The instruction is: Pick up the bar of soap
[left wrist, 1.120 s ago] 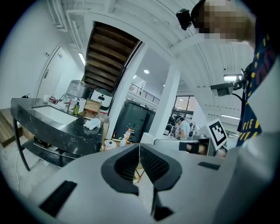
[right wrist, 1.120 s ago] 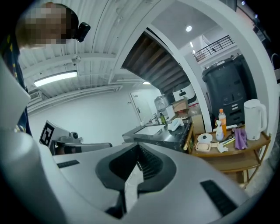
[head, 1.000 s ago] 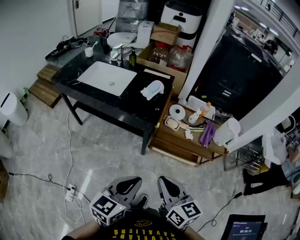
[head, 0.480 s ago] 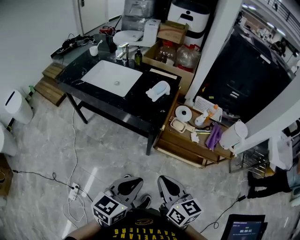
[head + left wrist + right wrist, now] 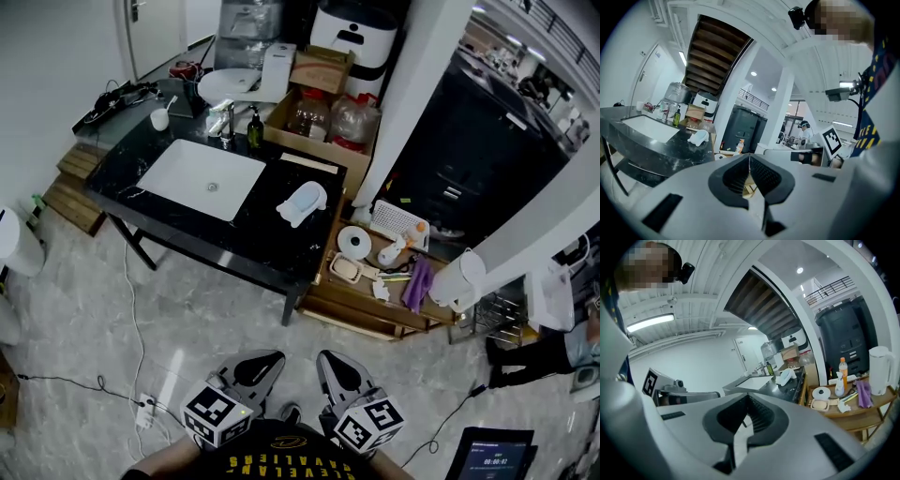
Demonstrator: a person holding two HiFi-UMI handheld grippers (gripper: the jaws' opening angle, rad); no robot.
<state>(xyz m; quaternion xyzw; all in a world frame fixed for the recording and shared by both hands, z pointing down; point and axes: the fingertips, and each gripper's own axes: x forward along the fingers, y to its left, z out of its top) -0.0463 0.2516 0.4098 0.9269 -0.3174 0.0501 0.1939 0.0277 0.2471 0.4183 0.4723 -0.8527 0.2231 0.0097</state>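
Jaws of the left gripper (image 5: 749,158) were seen pressed together with nothing between them, and those of the right gripper (image 5: 748,403) were likewise clenched and empty. Both grippers were held low, side by side, close to the person's body and above the marble floor (image 5: 187,309). The bar of soap (image 5: 344,270) was found well ahead of the jaws and slightly to their right, lying in a white dish (image 5: 330,263) on a low wooden table (image 5: 370,314). Just beyond the soap a round white container (image 5: 354,241) was seen, and further right a purple cloth (image 5: 415,281). Ahead and left of the jaws a black table (image 5: 248,239) with a white sink (image 5: 202,178) was seen.
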